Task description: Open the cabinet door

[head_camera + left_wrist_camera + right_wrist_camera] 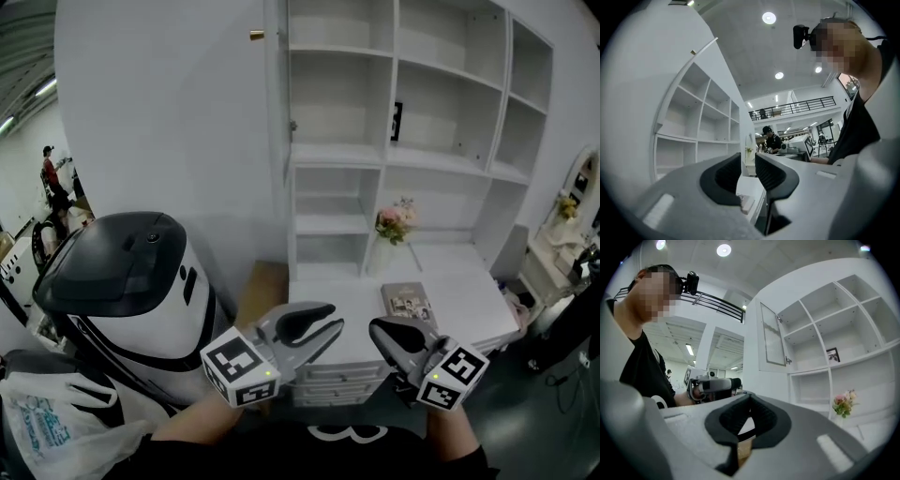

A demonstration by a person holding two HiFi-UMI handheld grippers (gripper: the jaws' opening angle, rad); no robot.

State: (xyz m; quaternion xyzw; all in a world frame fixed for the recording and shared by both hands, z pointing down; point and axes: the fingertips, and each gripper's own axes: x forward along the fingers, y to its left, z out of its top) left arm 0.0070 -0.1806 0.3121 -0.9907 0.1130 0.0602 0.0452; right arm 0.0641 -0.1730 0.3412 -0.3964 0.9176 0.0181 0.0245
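Cabinet door (pixel 159 122): stands swung wide open, left of the shelf unit (pixel 412 141) (brass knob (pixel 256 36) near its top corner). Your left tool (pixel 334 319): below the shelf unit, jaws a little apart, nothing between them. Your right tool (pixel 379 330): also below the shelf unit, jaws closed together, empty.

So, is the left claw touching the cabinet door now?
Apart. In the head view the left claw hangs low near the person's body, far below the open cabinet door.

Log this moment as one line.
cabinet door: swung open | left gripper: jaws apart, empty, clear of door | right gripper: shut, empty, clear of door
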